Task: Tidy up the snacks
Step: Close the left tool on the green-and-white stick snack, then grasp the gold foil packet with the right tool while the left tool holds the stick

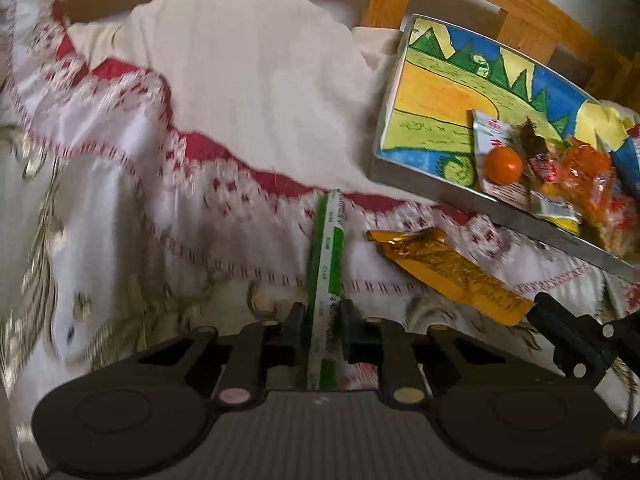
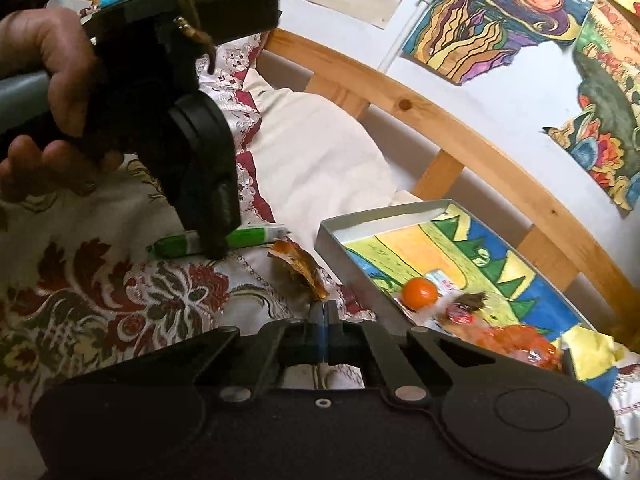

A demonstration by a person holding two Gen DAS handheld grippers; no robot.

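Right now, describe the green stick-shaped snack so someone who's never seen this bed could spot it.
Start at the picture-lined box lying on the bedspread. Beside it lies a gold wrapper; just beyond that is the green stick pack, between the left hand-held gripper pads. It alone is long, thin and green with a white stripe.

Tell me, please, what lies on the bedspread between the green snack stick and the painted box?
A golden wrapper lies there, between the green snack stick and the painted box, and touches neither. The left wrist view shows it best.
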